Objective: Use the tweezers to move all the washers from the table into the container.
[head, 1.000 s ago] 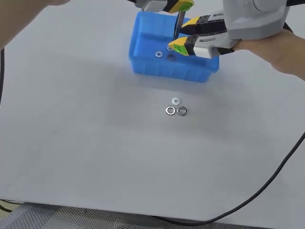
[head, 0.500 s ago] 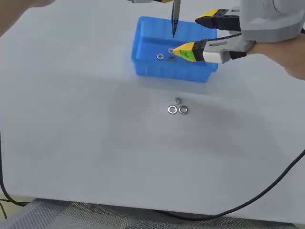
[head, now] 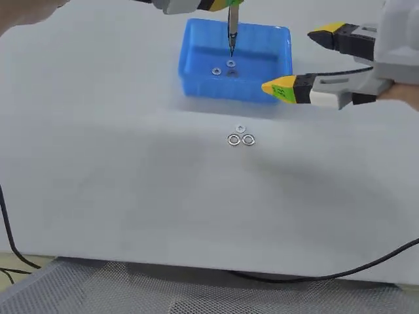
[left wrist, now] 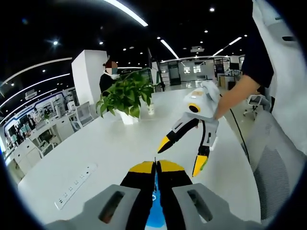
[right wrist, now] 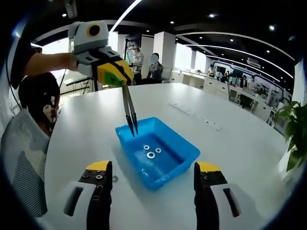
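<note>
At the top edge of the head view, the left gripper (head: 216,4) is cut off, leaving little more than its yellow tips. Its own view shows its jaws pressed together on the tweezers (head: 232,29), which hang point-down over the blue container (head: 222,88). Whether the tweezer tips carry anything is too small to tell. The container holds three washers (right wrist: 150,155), clear in the right gripper view. From the head view, one of them is dark and hard to make out. Three loose washers (head: 240,137) lie in a tight cluster on the grey desk (head: 131,196), just in front of the container. The right gripper (head: 292,60) hovers beside the container's right end, jaws spread wide and holding nothing.
</note>
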A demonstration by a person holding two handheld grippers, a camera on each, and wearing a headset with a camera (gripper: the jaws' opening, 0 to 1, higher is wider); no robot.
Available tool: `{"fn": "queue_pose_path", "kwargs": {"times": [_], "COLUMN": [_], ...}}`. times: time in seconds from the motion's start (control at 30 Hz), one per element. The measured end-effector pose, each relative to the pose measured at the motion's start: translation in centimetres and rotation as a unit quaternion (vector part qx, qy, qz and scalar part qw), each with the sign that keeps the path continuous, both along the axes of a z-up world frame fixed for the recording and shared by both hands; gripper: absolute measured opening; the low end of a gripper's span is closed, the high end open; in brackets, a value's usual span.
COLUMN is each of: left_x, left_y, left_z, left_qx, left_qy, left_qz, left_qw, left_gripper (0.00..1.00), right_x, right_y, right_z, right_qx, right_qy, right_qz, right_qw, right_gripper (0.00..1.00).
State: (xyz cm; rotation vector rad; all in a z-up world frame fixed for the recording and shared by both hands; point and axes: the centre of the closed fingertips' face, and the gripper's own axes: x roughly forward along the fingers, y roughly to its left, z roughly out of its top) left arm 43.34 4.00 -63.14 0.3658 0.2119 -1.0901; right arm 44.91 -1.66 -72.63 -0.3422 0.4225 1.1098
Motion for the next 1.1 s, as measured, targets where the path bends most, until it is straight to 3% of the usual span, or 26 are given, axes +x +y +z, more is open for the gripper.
{"fn": "queue_pose_path", "kwargs": {"times": [0.33, 0.43, 0.53, 0.63, 0.8, 0.87, 0.9, 1.1], "left_x": [-3.6, -4.4, -5.0, -5.5, -6.0, -6.5, -6.8, -7.4], "left_y": [-0.7, -0.8, -1.0, -1.3, -1.8, -2.3, -2.5, -3.1], "left_z": [-1.4, -2.1, -2.2, -2.4, -3.1, -3.2, -3.3, -5.1], "left_qx": [-0.006, -0.003, -0.010, -0.018, -0.014, -0.023, -0.025, -0.013], "left_qy": [0.016, 0.023, 0.031, 0.033, 0.032, 0.038, 0.034, 0.051], "left_qz": [-0.002, -0.004, -0.007, -0.013, -0.029, -0.039, -0.044, -0.054], "left_qw": [0.9999, 0.9997, 0.9994, 0.9992, 0.9990, 0.9982, 0.9982, 0.9972], "left_gripper": [0.05, 0.05, 0.05, 0.05, 0.05, 0.05, 0.05, 0.05], "right_x": [-5.3, -6.8, -8.1, -9.0, -10.0, -10.5, -10.8, -11.6], "right_y": [-0.3, -0.2, 0.1, 0.1, -0.2, -0.3, -0.4, -0.4], "right_z": [-2.1, -2.8, -2.5, -2.6, -3.2, -3.6, -3.8, -4.5], "right_qx": [-0.001, -0.029, -0.027, -0.022, -0.025, -0.026, -0.027, -0.025], "right_qy": [0.044, 0.038, 0.039, 0.046, 0.058, 0.064, 0.068, 0.087], "right_qz": [0.012, 0.041, 0.050, 0.051, 0.051, 0.054, 0.054, 0.056], "right_qw": [0.9989, 0.9980, 0.9976, 0.9974, 0.9967, 0.9961, 0.9958, 0.9943], "right_gripper": [0.78, 0.78, 0.78, 0.78, 0.78, 0.78, 0.78, 0.78]}}
